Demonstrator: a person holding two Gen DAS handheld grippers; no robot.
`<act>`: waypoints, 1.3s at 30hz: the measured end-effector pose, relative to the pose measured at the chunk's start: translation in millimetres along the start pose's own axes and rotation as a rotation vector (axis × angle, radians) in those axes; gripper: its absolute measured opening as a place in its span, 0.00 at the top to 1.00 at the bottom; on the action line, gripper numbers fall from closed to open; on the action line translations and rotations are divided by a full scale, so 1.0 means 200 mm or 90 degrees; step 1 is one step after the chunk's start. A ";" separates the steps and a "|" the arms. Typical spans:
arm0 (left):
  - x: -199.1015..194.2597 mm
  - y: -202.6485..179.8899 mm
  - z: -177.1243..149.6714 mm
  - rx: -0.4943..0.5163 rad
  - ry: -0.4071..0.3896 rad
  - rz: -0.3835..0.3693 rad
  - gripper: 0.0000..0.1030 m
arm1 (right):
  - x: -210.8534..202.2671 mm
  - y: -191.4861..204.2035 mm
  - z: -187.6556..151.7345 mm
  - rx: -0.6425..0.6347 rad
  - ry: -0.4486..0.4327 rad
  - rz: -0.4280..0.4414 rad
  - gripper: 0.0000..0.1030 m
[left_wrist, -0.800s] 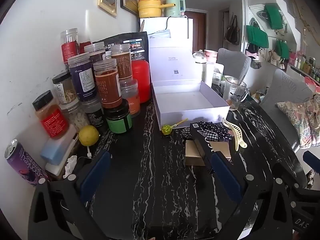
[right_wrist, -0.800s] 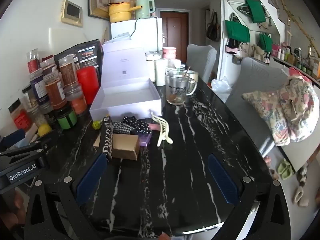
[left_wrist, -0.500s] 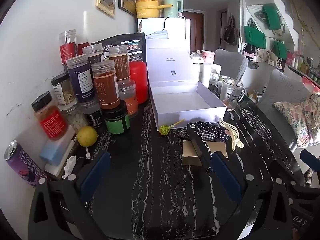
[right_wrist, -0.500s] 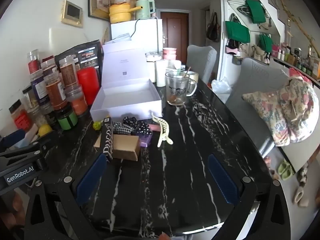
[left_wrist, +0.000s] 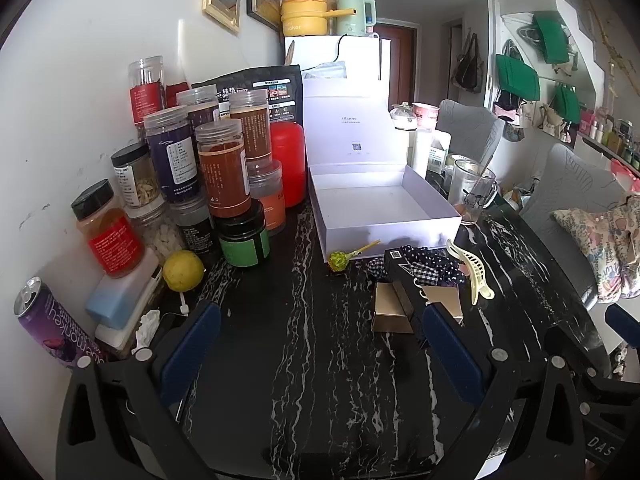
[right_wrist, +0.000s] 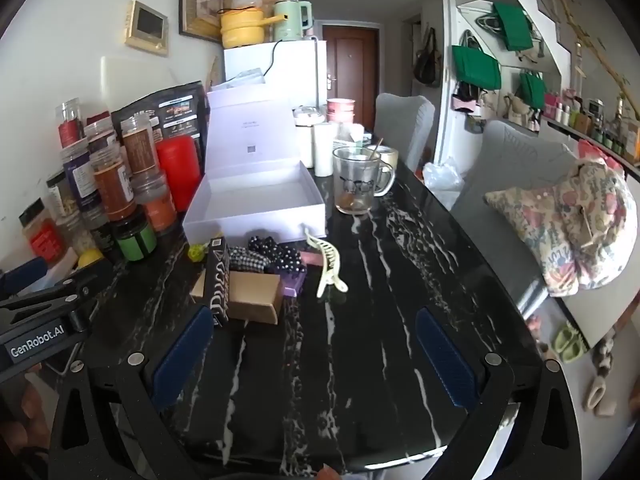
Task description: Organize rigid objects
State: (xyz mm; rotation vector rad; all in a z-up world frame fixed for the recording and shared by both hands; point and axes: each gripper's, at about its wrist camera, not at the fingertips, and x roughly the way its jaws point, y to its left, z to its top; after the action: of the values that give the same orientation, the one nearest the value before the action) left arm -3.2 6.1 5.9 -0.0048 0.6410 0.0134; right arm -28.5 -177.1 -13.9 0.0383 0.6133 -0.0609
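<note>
A small pile lies on the black marble table [left_wrist: 304, 360] in front of an open white box [left_wrist: 384, 216] [right_wrist: 256, 204]. The pile holds a brown carton [left_wrist: 390, 308] [right_wrist: 252, 296], a long black box [left_wrist: 400, 268] [right_wrist: 218, 280], dark scrunchies [left_wrist: 432, 264] [right_wrist: 276, 258], a cream claw clip [left_wrist: 472, 272] [right_wrist: 326, 264] and a green lollipop [left_wrist: 340, 259]. My left gripper [left_wrist: 320, 332] is open, its right pad close to the carton. My right gripper [right_wrist: 312, 332] is open just short of the pile, and nothing sits between its jaws.
Stacked spice jars [left_wrist: 224, 172], a red canister [left_wrist: 288, 164], a lemon [left_wrist: 183, 276] and a purple can [left_wrist: 52, 328] crowd the wall side at the left. A glass mug [right_wrist: 358, 184] stands right of the white box. Grey chairs [right_wrist: 516, 176] and a patterned cushion [right_wrist: 568, 224] line the table's right edge.
The left wrist view wobbles slightly. Both grippers stay open and the objects on the table keep their places.
</note>
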 end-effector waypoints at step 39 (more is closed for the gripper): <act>-0.03 -0.01 -0.01 -0.005 0.011 0.009 0.00 | -0.01 -0.01 -0.01 0.002 -0.001 0.001 0.00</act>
State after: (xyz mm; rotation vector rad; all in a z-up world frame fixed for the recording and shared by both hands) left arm -8.2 4.1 7.7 -0.0074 0.6584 0.0289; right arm -31.4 -178.7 -13.9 0.0412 0.6113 -0.0601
